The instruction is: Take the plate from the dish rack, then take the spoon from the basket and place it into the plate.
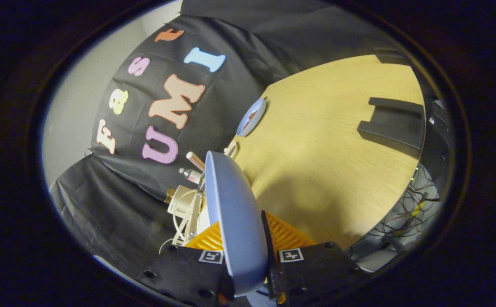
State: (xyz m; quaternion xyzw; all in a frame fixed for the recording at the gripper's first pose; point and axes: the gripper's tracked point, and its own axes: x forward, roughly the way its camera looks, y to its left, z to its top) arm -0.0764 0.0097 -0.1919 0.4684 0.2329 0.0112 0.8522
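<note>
Pinched edge-on between the jaws of the gripper (251, 273), the blue plate (235, 217) stands above the orange dish rack (284, 234), with a second plate (251, 117) lying farther off on the desk (324, 149).

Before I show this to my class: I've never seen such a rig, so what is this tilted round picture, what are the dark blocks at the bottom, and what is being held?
The picture comes from a fisheye camera riding on a hand-held two-finger gripper, looking forward along its fingers; those are the dark blocks. Between them sits a blue plate, seen edge-on, and both fingers appear to press on it. Behind it lies an orange dish rack and a pale basket with utensils. Beyond, a wooden table carries a small blue dish and a black holder.
</note>
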